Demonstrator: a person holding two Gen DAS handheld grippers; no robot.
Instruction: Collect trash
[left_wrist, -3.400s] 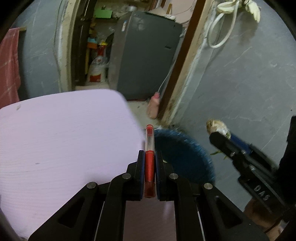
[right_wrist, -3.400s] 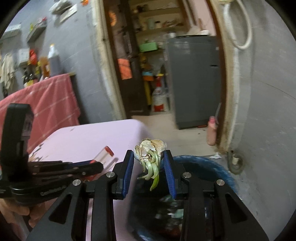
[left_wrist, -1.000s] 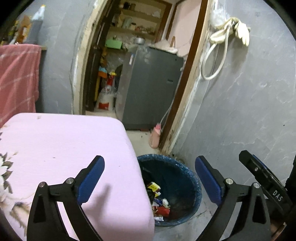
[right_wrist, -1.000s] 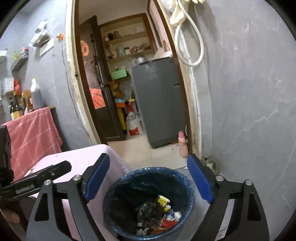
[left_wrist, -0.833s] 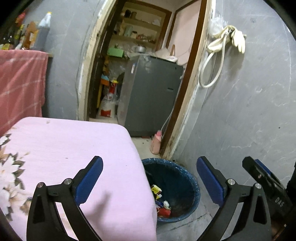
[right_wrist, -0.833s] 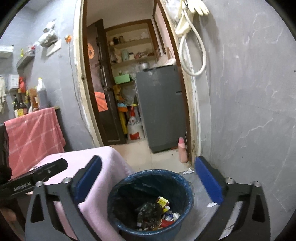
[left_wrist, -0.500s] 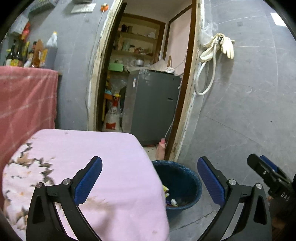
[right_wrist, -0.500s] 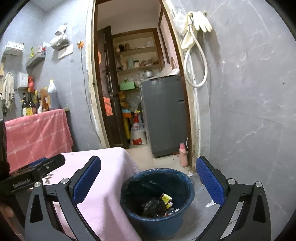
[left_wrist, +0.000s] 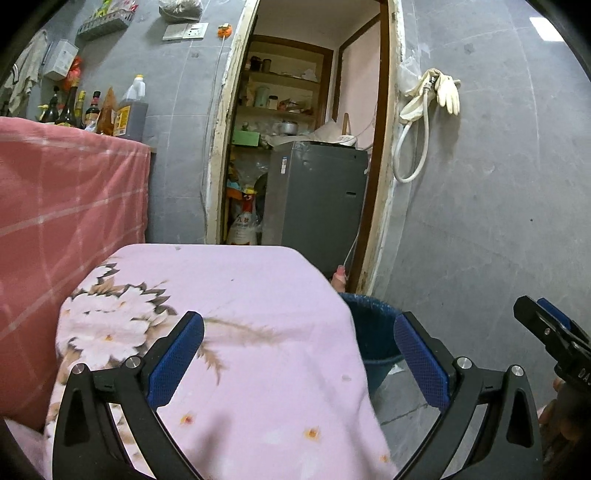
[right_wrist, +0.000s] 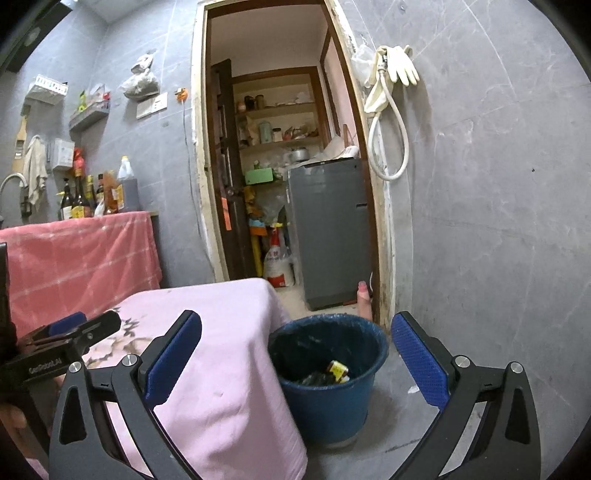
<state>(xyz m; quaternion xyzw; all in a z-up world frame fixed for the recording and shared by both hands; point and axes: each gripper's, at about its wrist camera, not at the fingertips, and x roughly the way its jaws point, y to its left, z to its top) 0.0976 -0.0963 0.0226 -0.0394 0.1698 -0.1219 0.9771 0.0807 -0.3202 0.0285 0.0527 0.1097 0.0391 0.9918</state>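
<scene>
1. Left gripper (left_wrist: 299, 350): spread wide, nothing between the blue pads, held over the pink floral tablecloth (left_wrist: 221, 317).
2. Right gripper (right_wrist: 295, 350): also spread wide, holding nothing.
3. Blue trash bucket (right_wrist: 328, 402): on the floor just beside the table edge, framed between the right fingers, below and beyond them.
4. Trash (right_wrist: 334, 371): inside the bucket, a yellow-labelled packet on top.
5. Grey fridge (right_wrist: 328, 236): beyond the doorway.
</scene>
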